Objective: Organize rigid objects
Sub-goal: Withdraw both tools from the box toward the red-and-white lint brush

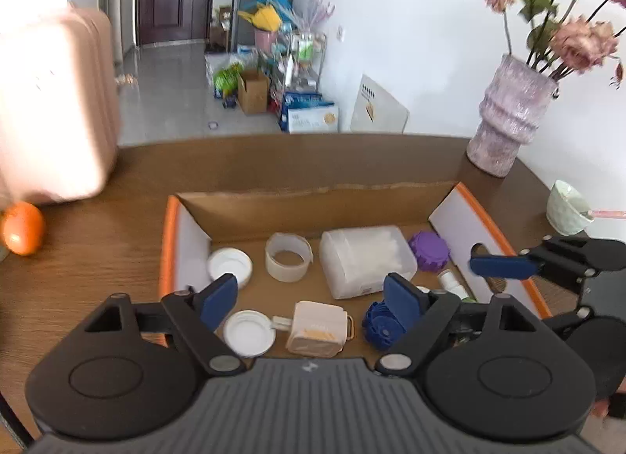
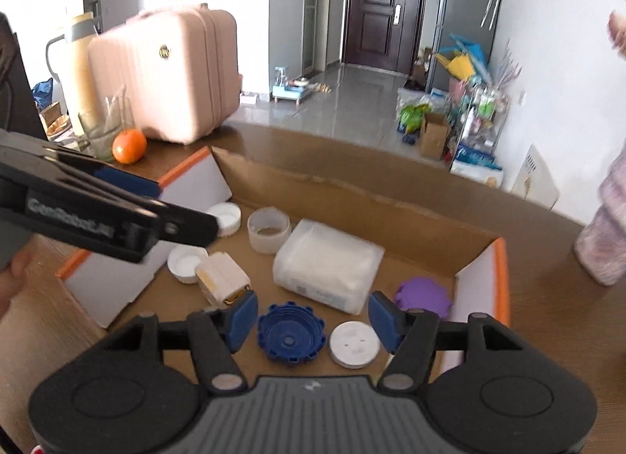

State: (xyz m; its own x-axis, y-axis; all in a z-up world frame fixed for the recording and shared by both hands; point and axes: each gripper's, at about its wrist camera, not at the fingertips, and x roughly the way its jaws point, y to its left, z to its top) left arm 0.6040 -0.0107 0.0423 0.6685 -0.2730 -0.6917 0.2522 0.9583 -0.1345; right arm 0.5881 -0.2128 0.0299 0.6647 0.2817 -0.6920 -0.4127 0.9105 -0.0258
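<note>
Blue cap (image 2: 290, 337) lies hollow-side up.

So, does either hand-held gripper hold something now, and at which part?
Nothing is held. The left hand-held gripper and the right hand-held gripper both stand open above the cardboard box, pads touching nothing.

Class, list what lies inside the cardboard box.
Inside the cardboard box: two white lids, tape roll, clear plastic container, beige plug, blue cap, purple cap, white disc. Gripper bodies hide the near edge.
</note>
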